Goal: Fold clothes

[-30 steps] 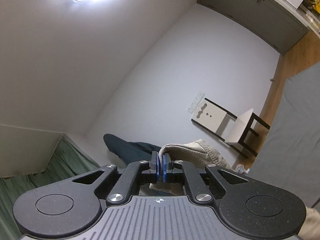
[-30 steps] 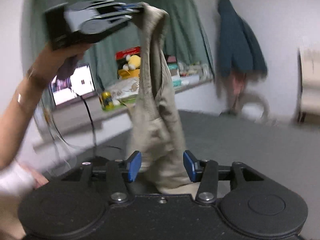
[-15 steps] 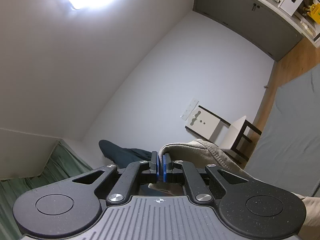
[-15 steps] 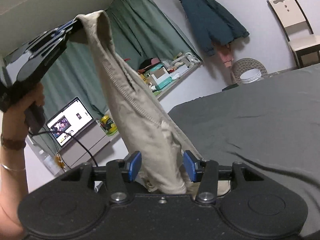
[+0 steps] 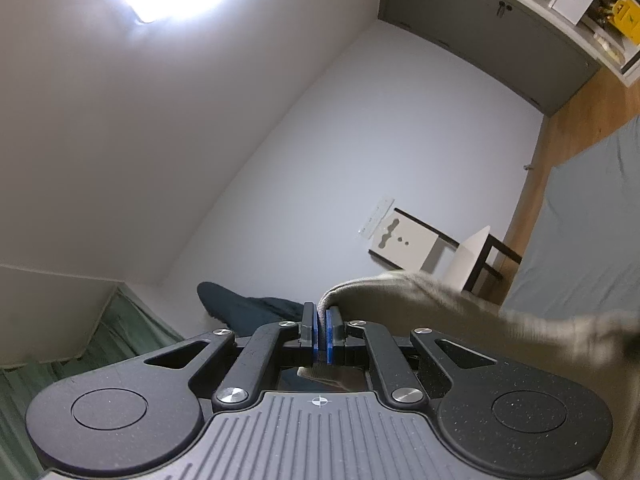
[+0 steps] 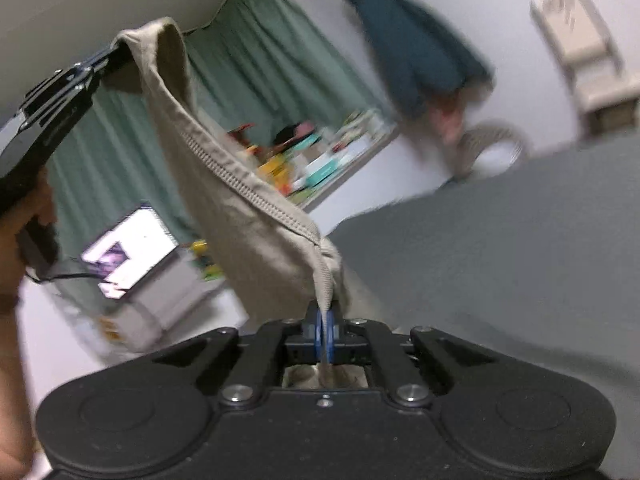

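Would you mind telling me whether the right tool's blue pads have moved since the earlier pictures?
Yes. The right tool has just closed: its pads, formerly apart on either side of the beige fabric garment, now pinch it against the tool's black body.

A grey sheet covered the bed [image 6: 500, 248], which filled the right wrist view from 2 to 5 o'clock, creased; nothing clear lay directly on it.
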`<state>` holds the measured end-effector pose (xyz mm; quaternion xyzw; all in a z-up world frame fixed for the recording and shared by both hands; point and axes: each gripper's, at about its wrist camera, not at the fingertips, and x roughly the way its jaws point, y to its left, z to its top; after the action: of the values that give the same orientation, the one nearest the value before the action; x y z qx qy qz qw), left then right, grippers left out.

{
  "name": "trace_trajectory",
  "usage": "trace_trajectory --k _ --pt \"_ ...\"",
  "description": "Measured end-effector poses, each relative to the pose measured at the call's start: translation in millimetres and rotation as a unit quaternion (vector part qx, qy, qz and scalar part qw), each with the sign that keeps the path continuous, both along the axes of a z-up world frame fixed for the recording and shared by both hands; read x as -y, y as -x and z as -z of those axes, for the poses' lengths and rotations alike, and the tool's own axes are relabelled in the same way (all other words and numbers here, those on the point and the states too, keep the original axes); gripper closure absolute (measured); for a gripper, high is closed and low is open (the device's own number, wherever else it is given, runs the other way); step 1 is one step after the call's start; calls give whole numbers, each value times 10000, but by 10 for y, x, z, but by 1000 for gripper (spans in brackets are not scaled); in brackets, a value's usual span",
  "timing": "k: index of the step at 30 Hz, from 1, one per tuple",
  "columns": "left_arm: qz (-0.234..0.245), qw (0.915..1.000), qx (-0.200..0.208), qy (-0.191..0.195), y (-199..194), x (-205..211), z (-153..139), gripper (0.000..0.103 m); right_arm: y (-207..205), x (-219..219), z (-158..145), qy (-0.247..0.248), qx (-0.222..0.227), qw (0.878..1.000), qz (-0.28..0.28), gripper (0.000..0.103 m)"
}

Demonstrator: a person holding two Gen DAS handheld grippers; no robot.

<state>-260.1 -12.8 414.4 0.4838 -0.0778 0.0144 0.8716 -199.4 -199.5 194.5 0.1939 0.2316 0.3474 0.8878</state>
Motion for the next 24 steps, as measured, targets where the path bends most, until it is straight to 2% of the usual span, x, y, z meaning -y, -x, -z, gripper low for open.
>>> trace_trajectory --k 2,4,7,11,12,14,15,18,21,22,24 --pt "64 10000 -48 30 -120 -45 -67 99 14 95 -193 564 481 9964 406 100" --pt "162 9997 -127 158 -276 -103 -144 99 -30 197 -490 1283 1064 9825 833 100" --pt "203 9983 -333 442 -651 -210 -278 99 -175 313 -1010 2286 1945 9428 1447 100" --pt "140 9975 -498 487 -1022 -244 -490 99 -523 375 -1650 3377 2506 8876 1881 100" --pt "206 9972 -430 575 -1016 -258 -575 99 -607 386 -1798 3610 2606 8736 1966 100" --pt "343 9964 -220 749 -958 -290 -730 99 -581 426 -2140 3778 2933 8482 2278 100" --pt "395 9958 -254 788 -945 -313 -758 99 -476 442 -2304 3710 3193 8383 2400 100" --pt "483 9952 -519 681 -958 -358 -750 99 -310 448 -2576 3812 3442 8264 2309 100" --pt "693 9950 -284 666 -788 -371 -778 99 -182 406 -2664 4216 3586 7990 2353 100" --pt "753 9944 -280 680 -760 -387 -812 99 -49 412 -2722 4060 3734 7985 2411 100" --pt "831 9942 -301 616 -713 -403 -871 99 175 431 -2809 3943 3998 7879 2528 100"
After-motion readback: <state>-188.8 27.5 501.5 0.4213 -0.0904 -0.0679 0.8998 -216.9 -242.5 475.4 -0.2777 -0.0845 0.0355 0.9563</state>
